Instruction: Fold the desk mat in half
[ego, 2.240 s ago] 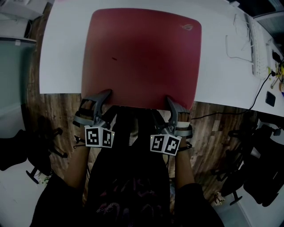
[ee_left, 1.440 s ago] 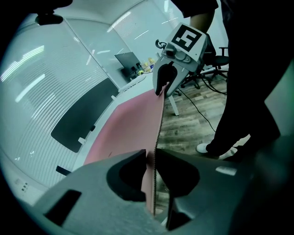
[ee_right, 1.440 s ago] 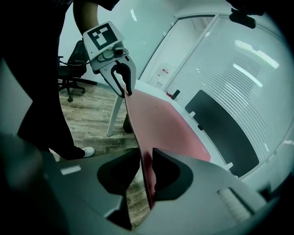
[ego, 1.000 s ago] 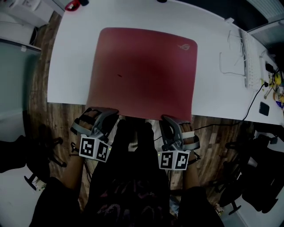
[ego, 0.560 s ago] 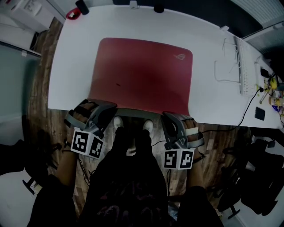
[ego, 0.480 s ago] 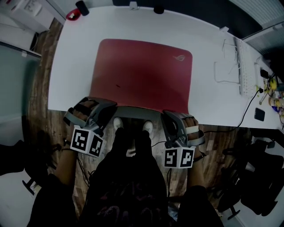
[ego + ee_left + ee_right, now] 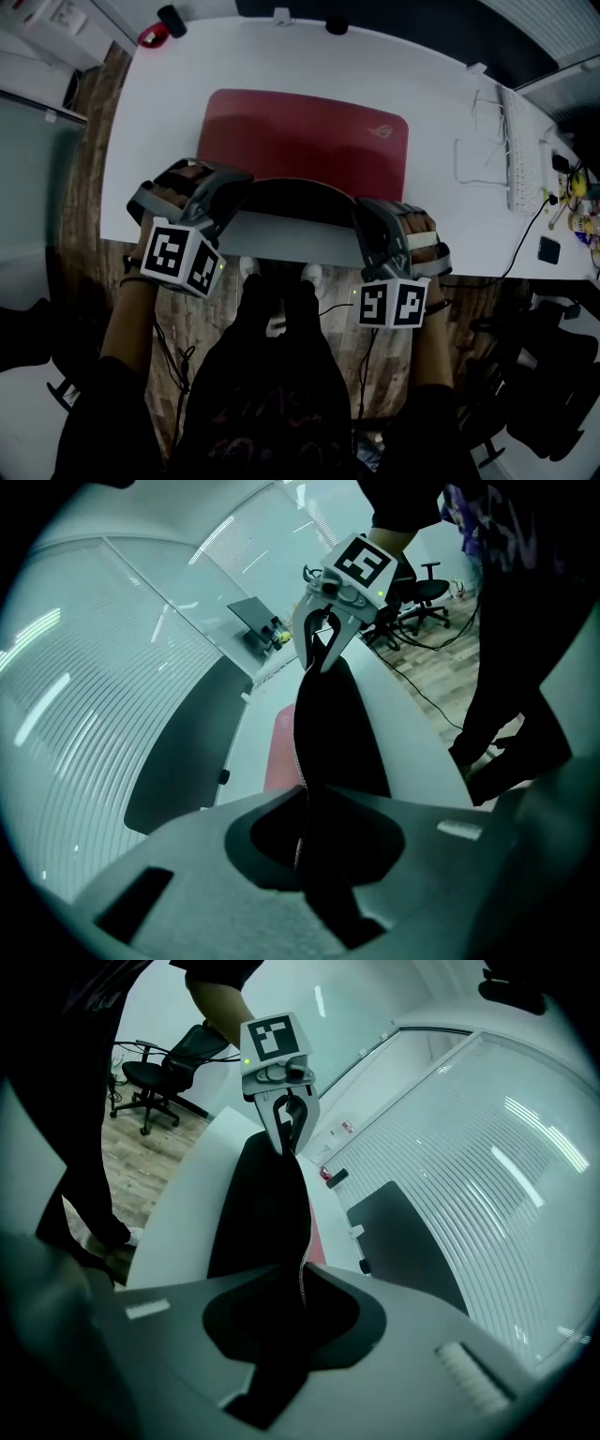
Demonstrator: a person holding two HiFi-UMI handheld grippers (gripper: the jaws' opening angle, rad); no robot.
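My left tongs point(image 7: 232, 184) and right tongs point(image 7: 362, 212) are each clenched on the near edge of the red desk mat point(image 7: 305, 141), one at its 7 o'clock corner and the other at its 5 o'clock corner. Between them that edge is raised off the white table point(image 7: 141, 141) and arches over, showing the mat's black underside, while the far part of the mat lies flat toward 12 o'clock. In the left gripper view the left tongs point(image 7: 305, 829) pinch the thin edge with the jaws nearly together, the desk mat point(image 7: 330, 726) running away as a dark sheet to the right tongs point(image 7: 323, 641) at 12 o'clock. The right gripper view mirrors this: the right tongs point(image 7: 300, 1309) are closed on the same edge, and the desk mat point(image 7: 261, 1215) stretches to the left tongs point(image 7: 281, 1115). A white keyboard point(image 7: 520, 141) lies on the table at 3 o'clock of the mat, well apart from it.
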